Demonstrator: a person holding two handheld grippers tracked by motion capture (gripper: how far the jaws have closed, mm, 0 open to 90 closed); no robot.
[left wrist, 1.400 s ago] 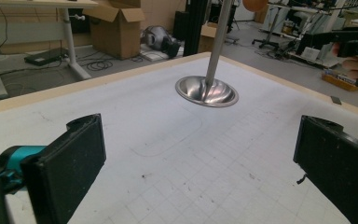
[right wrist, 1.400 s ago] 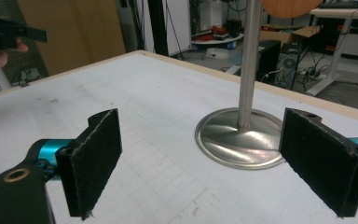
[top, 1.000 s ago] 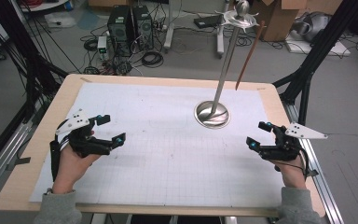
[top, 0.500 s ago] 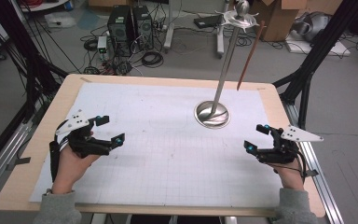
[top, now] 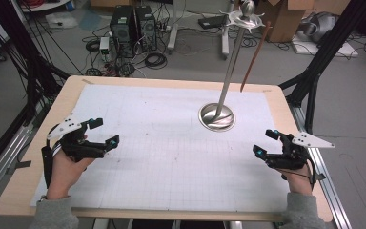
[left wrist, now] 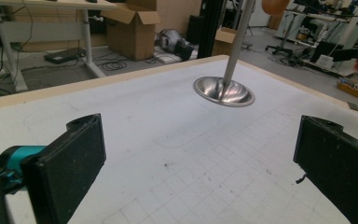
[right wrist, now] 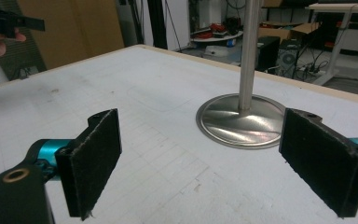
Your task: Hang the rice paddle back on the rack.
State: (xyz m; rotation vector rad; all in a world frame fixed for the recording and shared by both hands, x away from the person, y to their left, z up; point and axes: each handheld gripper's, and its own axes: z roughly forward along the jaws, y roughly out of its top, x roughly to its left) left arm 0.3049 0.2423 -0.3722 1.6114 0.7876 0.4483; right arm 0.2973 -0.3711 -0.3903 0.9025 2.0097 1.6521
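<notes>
A metal stand rises from a round shiny base (top: 217,117) at the right middle of the white grid mat (top: 171,157). From its ornate top (top: 242,14) hangs a thin brown stick (top: 253,57). My left gripper (top: 106,132) hovers over the mat's left side, open and holding nothing. My right gripper (top: 264,142) is open near the right edge, just in front of the base. In the left gripper view the jaws (left wrist: 200,172) stand wide apart, with the base (left wrist: 223,91) farther off. In the right gripper view the open jaws (right wrist: 205,158) frame the base (right wrist: 242,121) close ahead.
The mat covers a wooden table (top: 71,90) with black frame posts (top: 314,71) at both sides. On the floor behind lie computer towers (top: 132,24), cables and cardboard boxes (top: 286,19). The other hand (right wrist: 0,28) appears far off in the right gripper view.
The right gripper has drifted slightly toward the near edge. The left gripper and the stand have not moved.
</notes>
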